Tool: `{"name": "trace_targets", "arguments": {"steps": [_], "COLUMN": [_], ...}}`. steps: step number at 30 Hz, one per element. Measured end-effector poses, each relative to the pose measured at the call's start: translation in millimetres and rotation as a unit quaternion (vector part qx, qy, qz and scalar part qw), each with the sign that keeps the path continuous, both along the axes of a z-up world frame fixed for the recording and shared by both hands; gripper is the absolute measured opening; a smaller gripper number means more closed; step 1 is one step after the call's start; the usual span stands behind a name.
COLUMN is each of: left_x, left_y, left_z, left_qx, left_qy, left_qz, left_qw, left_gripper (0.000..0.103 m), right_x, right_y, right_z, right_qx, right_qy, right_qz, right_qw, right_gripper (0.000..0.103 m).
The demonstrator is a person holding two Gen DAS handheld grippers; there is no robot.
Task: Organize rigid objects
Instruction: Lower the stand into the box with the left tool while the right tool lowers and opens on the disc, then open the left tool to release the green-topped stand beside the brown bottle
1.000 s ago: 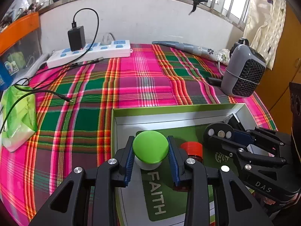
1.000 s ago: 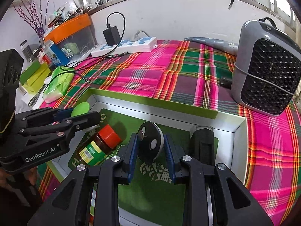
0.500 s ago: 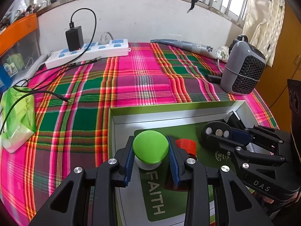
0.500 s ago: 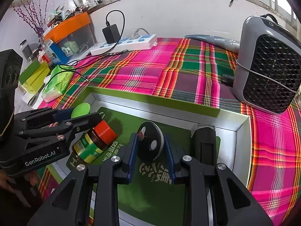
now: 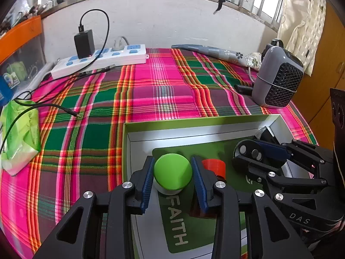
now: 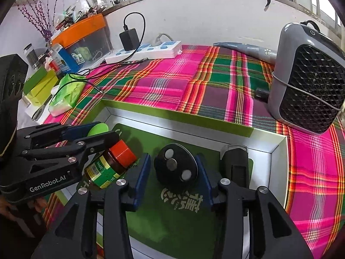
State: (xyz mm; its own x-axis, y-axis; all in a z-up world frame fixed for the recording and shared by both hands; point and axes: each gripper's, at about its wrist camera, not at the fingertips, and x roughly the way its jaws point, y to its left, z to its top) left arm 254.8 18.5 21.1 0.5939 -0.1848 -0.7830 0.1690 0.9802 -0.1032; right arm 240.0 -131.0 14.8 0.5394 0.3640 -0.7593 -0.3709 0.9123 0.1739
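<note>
Both tongs had just been opening to leave things in the green box (image 5: pixel 194 122): left tongs (image 5: pixel 172 177) loose around the green-lidded round jar (image 5: pixel 172 173), right tongs (image 6: pixel 172 172) wide around the black disc (image 6: pixel 175 168).

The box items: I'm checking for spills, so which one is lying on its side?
The red-capped jar, label sideways, cap pointing right. The green-lidded tub stands upright; the black disc stands on edge.

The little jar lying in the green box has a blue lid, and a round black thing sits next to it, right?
Not quite. The jar has a red lid, not blue; the right wrist view shows it clearly. The rest is right: it lies tilted in the green box, and the round black disc sits beside it.
</note>
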Motion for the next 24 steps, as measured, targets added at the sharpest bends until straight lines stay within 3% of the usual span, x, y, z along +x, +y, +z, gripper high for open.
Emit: {"name": "trace_targets", "arguments": {"steps": [24], "left_x": [-34], "left_y": [-3], "left_z": [21], "left_qx": [0.015], "left_qy": [-0.023], "left_qz": [0.003], "left_qw": [0.9996], "left_gripper": [0.039], "right_x": [-19], "right_y": [-7], "right_z": [15], "right_qx": [0.004], "right_qy": [-0.024], "right_qz": [-0.019], "right_qw": [1.000], "right_gripper": [0.048]}}
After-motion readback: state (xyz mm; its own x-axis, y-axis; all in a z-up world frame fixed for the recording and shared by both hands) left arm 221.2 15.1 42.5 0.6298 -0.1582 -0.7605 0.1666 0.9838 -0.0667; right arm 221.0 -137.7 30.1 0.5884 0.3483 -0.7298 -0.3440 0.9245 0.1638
